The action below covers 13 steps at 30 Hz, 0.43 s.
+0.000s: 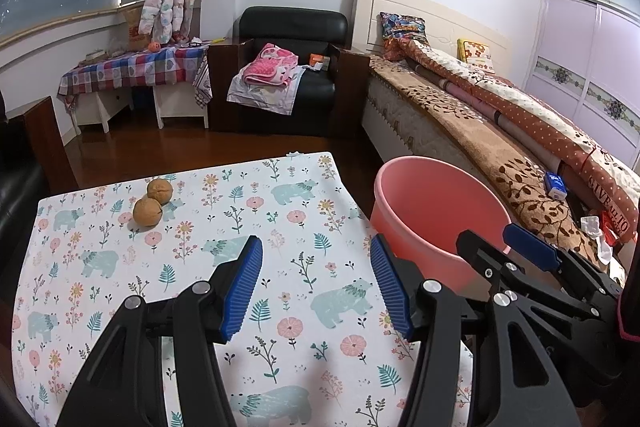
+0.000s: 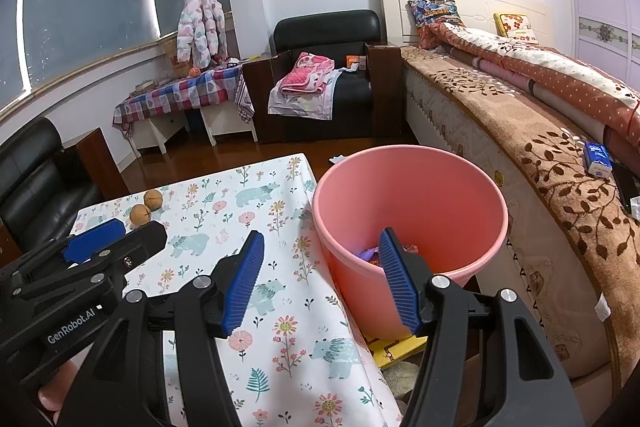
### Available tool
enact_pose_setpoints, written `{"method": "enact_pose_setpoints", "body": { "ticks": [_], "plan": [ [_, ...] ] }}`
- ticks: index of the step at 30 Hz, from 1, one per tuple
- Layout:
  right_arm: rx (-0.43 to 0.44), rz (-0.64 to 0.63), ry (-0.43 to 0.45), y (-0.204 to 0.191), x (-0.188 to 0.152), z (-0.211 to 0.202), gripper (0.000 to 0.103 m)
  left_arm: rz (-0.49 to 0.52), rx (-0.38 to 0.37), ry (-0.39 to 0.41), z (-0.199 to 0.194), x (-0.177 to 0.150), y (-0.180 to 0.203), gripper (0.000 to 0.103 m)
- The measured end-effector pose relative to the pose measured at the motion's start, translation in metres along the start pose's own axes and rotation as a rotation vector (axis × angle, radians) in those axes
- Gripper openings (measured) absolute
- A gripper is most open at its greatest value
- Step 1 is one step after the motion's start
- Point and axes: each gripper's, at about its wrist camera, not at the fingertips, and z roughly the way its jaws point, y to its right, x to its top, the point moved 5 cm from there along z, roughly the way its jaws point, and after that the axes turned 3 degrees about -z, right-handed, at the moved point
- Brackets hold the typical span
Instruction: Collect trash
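Two brown walnuts lie touching on the floral tablecloth at its far left; they also show in the right wrist view. A pink bucket stands off the table's right edge; in the right wrist view the bucket holds some wrappers at its bottom. My left gripper is open and empty over the table's middle. My right gripper is open and empty, straddling the bucket's near rim and the table edge. Each gripper shows in the other's view, the right and the left.
A bed with a brown blanket runs along the right, with a blue tissue pack on it. A black armchair with pink cloth stands behind the table. A checkered side table is at the back left. A yellow mat lies under the bucket.
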Motion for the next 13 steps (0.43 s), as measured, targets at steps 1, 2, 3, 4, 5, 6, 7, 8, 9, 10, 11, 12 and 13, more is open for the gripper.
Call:
{"method": "enact_pose_setpoints", "body": {
  "ticks": [1,2,3,4,5,6,7,8,9,10,11,12,13],
  "plan": [
    [0.000,0.000,0.001,-0.001,0.001,0.000,0.060,0.003,0.001,0.003,0.000,0.001,0.002,0.056],
    [-0.001,-0.001,0.000,-0.002,0.002,0.001,0.060,0.004,0.004,0.007,0.000,0.000,0.000,0.056],
    [0.000,-0.001,-0.001,0.000,0.000,0.000,0.060,0.005,0.004,0.007,0.002,0.001,0.000,0.056],
    [0.000,-0.001,-0.001,-0.002,0.000,0.001,0.060,0.004,0.005,0.007,0.003,0.000,-0.001,0.056],
    [0.000,-0.001,-0.001,-0.002,0.001,0.002,0.060,0.004,0.006,0.006,0.004,0.000,-0.002,0.056],
    [0.000,-0.001,-0.002,-0.002,0.001,0.002,0.060,0.005,0.007,0.003,0.005,0.000,-0.002,0.056],
    [0.000,-0.002,-0.002,-0.002,0.000,0.001,0.060,0.006,0.007,0.001,0.005,0.000,-0.003,0.056],
    [0.000,-0.002,-0.002,-0.001,-0.001,0.001,0.060,0.004,0.009,0.003,0.005,0.001,-0.002,0.056],
    [0.000,-0.002,-0.002,-0.002,0.001,0.001,0.060,0.001,0.009,0.002,0.005,0.000,-0.004,0.056],
    [0.000,-0.003,-0.002,-0.002,0.001,0.001,0.060,-0.002,0.010,0.000,0.005,0.000,-0.005,0.056],
    [0.001,-0.005,-0.003,-0.003,-0.001,0.001,0.060,-0.004,0.013,0.000,0.005,0.000,-0.007,0.056],
    [0.002,-0.008,-0.003,-0.003,-0.002,0.002,0.060,-0.005,0.016,0.001,0.005,0.000,-0.009,0.056],
    [0.007,-0.015,-0.004,-0.003,-0.005,0.001,0.060,-0.007,0.018,0.002,0.004,0.002,-0.011,0.056]
  ]
}}
